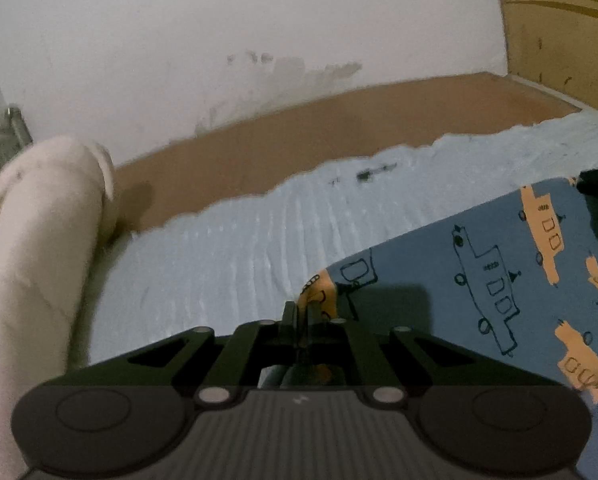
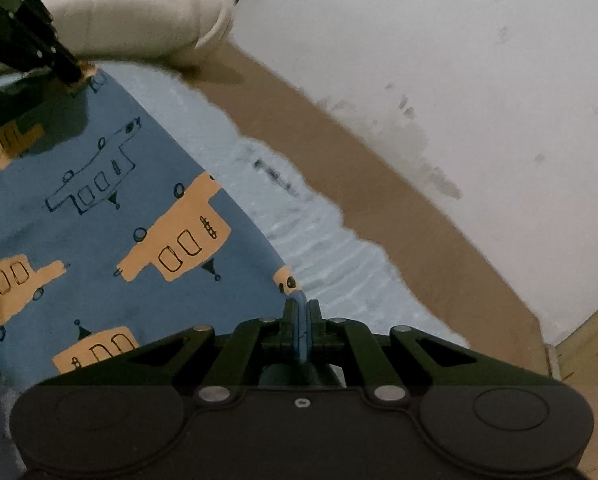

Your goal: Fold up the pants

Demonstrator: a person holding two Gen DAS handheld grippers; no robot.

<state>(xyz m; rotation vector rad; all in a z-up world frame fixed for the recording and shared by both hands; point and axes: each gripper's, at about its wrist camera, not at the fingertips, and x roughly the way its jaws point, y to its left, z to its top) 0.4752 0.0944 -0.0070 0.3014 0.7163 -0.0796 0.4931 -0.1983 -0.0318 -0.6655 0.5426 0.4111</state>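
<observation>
Right up against your lens, the left tongs are clamped tight on an orange-printed corner of the pants, low in the middle of the left wrist frame. From there the blue fabric with its boat drawings spreads away to the right edge of that frame, lying over a pale blue ribbed sheet. Your right tongs are closed too, pinching a blue fold of the pants at bottom centre of the right wrist view; the cloth runs off to the upper left, where the other tongs bite the far corner. A cream rolled pillow fills the left side of the left wrist frame. Brown board shows beyond the sheet, with a scuffed white wall across the top.
</observation>
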